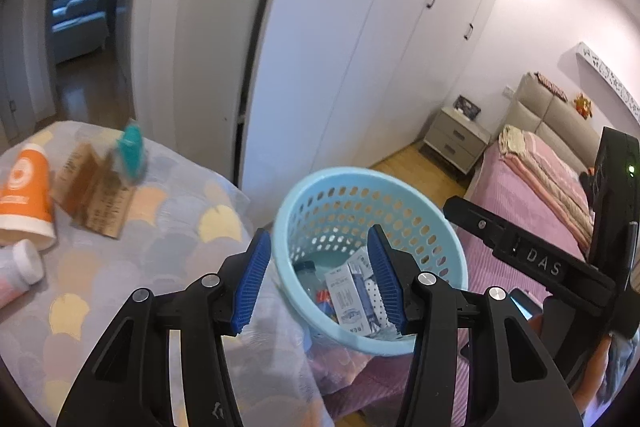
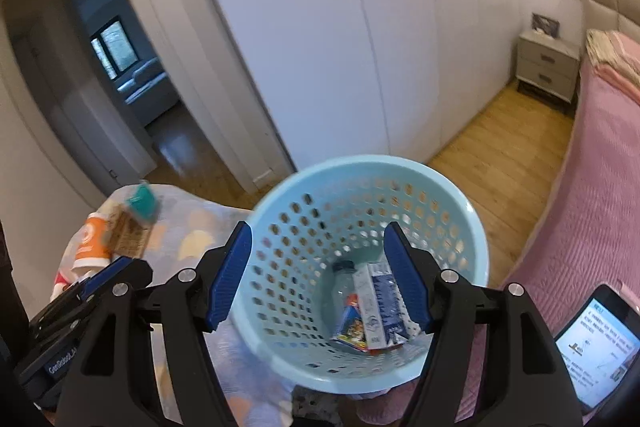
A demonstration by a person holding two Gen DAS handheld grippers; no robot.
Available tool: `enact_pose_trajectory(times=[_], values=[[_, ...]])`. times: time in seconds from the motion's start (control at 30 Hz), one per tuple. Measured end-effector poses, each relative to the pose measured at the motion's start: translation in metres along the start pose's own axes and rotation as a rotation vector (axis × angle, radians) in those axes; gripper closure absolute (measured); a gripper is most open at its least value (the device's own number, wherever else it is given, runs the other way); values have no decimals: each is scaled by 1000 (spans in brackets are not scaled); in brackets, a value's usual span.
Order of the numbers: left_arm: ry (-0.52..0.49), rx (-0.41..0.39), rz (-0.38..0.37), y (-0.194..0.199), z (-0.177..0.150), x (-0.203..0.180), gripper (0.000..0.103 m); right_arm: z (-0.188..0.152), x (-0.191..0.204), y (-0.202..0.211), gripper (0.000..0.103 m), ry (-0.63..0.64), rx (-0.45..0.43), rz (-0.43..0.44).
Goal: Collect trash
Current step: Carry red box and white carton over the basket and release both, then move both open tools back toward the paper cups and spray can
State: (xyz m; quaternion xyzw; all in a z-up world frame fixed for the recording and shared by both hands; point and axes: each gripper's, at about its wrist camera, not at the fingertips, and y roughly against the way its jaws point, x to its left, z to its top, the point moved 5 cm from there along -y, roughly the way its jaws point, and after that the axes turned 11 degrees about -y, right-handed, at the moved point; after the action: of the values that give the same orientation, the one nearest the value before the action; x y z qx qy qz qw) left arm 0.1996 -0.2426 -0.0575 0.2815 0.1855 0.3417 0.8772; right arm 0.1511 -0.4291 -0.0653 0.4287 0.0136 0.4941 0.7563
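Note:
A light blue perforated basket stands between the cloth-covered table and the pink bed. Inside lie a white-and-blue carton, a colourful packet and a clear bottle. My left gripper hangs open over the basket's near-left rim, with nothing between its blue pads. My right gripper is open above the basket mouth, also holding nothing. On the table lie an orange paper cup, a brown cardboard piece, a teal item and a white bottle.
White wardrobe doors run behind the basket, with a doorway to the left. A pink bed lies on the right with a lit phone on it. A nightstand stands at the far wall over wooden floor.

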Motion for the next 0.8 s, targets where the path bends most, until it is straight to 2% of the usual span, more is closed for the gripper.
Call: enact_pose_trajectory(times=[0.17, 0.33, 0.6, 0.8], values=[[38, -52, 36, 34, 5, 25, 54, -7, 42, 15, 38, 72, -16, 61], [77, -96, 103, 74, 1, 60, 54, -20, 86, 17, 38, 143, -4, 112], [162, -131, 261, 143, -14, 152, 54, -41, 160, 12, 38, 255, 4, 183], [310, -133, 357, 177, -34, 237, 54, -46, 213, -9, 38, 311, -17, 209]])
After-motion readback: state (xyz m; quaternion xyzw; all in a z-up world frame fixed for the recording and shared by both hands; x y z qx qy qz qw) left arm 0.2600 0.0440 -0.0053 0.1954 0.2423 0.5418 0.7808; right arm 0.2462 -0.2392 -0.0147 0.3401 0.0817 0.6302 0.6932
